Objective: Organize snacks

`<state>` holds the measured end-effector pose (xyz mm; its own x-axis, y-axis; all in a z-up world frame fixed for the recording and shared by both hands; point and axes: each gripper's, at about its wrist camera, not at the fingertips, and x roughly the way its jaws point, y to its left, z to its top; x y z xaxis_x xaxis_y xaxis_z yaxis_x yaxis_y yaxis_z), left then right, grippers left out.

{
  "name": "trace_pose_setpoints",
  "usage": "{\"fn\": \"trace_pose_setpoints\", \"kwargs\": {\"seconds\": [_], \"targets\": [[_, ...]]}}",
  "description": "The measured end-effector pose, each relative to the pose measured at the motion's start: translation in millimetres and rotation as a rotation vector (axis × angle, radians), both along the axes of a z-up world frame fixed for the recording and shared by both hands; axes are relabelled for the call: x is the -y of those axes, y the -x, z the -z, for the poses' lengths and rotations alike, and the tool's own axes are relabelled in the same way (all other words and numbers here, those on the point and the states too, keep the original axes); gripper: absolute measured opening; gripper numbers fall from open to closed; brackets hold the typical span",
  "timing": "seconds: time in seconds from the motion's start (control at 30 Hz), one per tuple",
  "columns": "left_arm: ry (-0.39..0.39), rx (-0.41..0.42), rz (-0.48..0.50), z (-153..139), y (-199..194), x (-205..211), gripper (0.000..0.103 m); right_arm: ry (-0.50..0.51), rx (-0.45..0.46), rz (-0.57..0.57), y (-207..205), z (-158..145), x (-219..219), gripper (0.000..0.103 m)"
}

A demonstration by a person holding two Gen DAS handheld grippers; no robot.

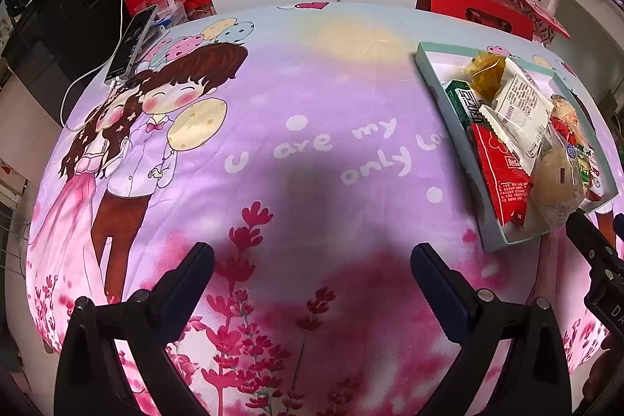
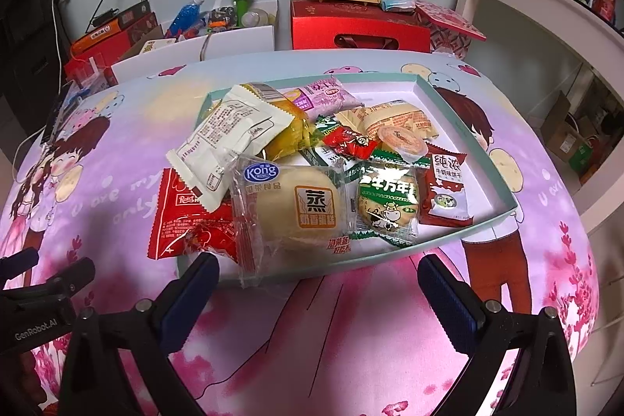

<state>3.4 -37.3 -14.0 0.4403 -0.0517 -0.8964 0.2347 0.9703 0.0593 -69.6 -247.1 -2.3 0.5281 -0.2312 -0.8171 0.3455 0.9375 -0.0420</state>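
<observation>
Snacks piled in a shallow tray (image 2: 468, 139) on the counter (image 1: 312, 143).

A bun (image 2: 296, 209), a red pack (image 2: 183, 221), a white pack (image 2: 230, 139) and a green biscuit (image 2: 386, 205) are crowded at the tray's near left end. Both the left hand-held gripper (image 1: 312, 271) and the right hand-held gripper (image 2: 318, 279) are spread wide, nothing gripped.
</observation>
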Motion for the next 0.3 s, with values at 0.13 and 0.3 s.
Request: {"fn": "trace_pose_setpoints", "kwargs": {"seconds": [0.13,0.3], "targets": [[0.004,0.0,-0.001,0.4,0.4,0.4,0.101,0.0,0.0,0.001,0.0,0.0,-0.3,0.103],[0.021,0.031,0.02,-4.8,4.4,2.2,0.101,0.0,0.001,0.001,-0.2,0.0,-0.6,0.103]]}}
